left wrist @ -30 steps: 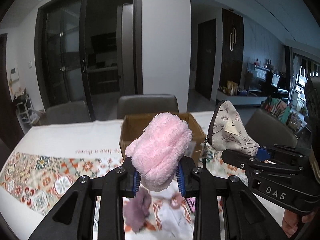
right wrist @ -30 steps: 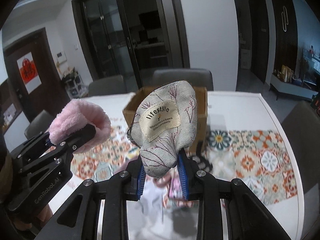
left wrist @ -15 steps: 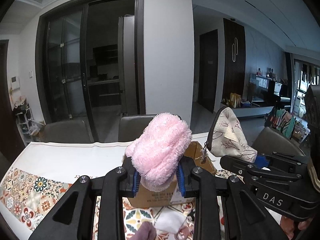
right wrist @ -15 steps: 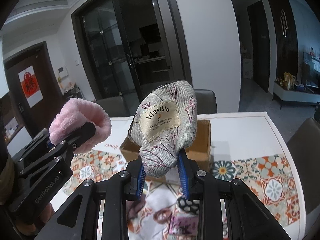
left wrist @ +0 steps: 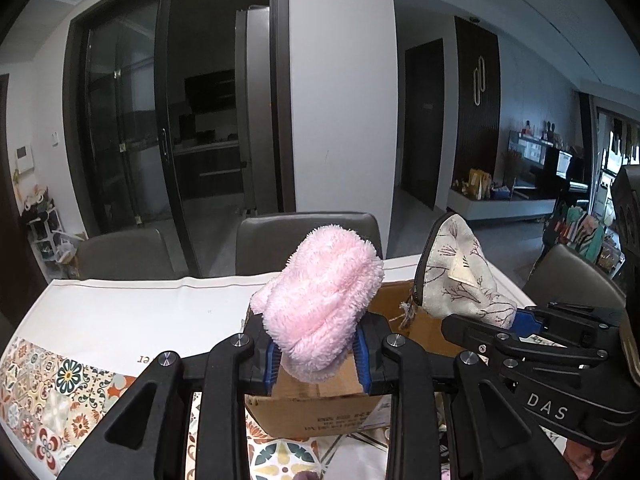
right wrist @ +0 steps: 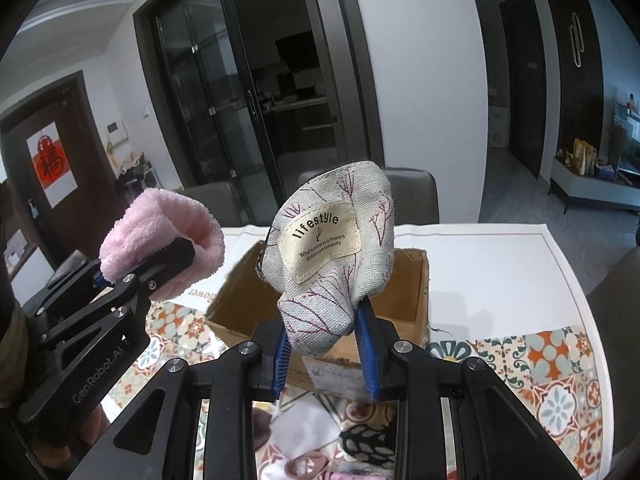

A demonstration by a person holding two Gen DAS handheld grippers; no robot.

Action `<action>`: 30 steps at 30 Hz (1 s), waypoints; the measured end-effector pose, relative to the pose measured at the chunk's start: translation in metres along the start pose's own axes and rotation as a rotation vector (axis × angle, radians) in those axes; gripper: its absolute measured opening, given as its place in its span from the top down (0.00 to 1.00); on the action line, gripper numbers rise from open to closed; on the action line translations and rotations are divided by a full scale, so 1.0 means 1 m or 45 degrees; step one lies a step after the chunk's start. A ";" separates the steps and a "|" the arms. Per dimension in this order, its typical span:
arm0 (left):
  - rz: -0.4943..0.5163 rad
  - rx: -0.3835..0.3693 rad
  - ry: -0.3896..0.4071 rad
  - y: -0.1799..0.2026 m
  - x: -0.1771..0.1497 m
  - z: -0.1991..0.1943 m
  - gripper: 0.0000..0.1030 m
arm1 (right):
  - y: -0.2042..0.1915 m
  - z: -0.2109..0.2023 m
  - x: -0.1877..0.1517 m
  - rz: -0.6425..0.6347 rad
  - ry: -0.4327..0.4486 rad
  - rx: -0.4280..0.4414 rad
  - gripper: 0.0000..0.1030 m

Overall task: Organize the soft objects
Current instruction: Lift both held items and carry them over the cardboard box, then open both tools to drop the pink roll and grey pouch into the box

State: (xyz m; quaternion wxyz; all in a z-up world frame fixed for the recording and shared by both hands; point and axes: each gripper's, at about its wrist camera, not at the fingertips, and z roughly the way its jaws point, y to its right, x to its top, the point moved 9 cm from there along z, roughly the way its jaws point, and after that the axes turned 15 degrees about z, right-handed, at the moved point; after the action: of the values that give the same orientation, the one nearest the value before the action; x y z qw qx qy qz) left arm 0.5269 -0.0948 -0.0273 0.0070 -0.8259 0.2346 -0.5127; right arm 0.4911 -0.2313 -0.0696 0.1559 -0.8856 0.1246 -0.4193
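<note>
My left gripper (left wrist: pixel 318 354) is shut on a fluffy pink cloth (left wrist: pixel 322 304), held up just in front of an open cardboard box (left wrist: pixel 320 408). My right gripper (right wrist: pixel 326 350) is shut on a grey fabric pouch (right wrist: pixel 332 256) with a "lifestyle" label, held above the near edge of the same box (right wrist: pixel 408 292). The pink cloth (right wrist: pixel 160 240) and left gripper show at the left of the right wrist view. The pouch (left wrist: pixel 460 280) shows at the right of the left wrist view, over the box.
The table has a patterned tile-print cloth (right wrist: pixel 540 368) with a white far part (left wrist: pixel 140 312). Small soft items, a white one (right wrist: pixel 304 424) and a dark patterned one (right wrist: pixel 364 440), lie near the box's front. Grey chairs (left wrist: pixel 308 236) stand behind the table.
Both grippers have risen and moved toward the box with their loads still held. The box now sits lower and closer in both views.
</note>
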 end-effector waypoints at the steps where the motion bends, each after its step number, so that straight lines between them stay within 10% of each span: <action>1: 0.009 0.008 -0.017 0.000 -0.002 0.007 0.71 | 0.001 0.006 0.001 0.003 -0.011 -0.002 0.70; 20: 0.053 -0.036 -0.231 0.009 -0.040 0.084 0.57 | 0.030 0.091 0.001 0.036 -0.195 -0.080 0.66; 30: 0.048 -0.027 -0.251 0.006 -0.047 0.085 0.36 | 0.037 0.098 -0.003 0.018 -0.198 -0.121 0.39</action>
State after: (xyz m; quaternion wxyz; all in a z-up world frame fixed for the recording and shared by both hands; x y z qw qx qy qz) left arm 0.5796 -0.1009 -0.1090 0.0308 -0.8679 0.2537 -0.4260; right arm 0.5625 -0.2480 -0.1443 0.1259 -0.9211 0.1380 -0.3416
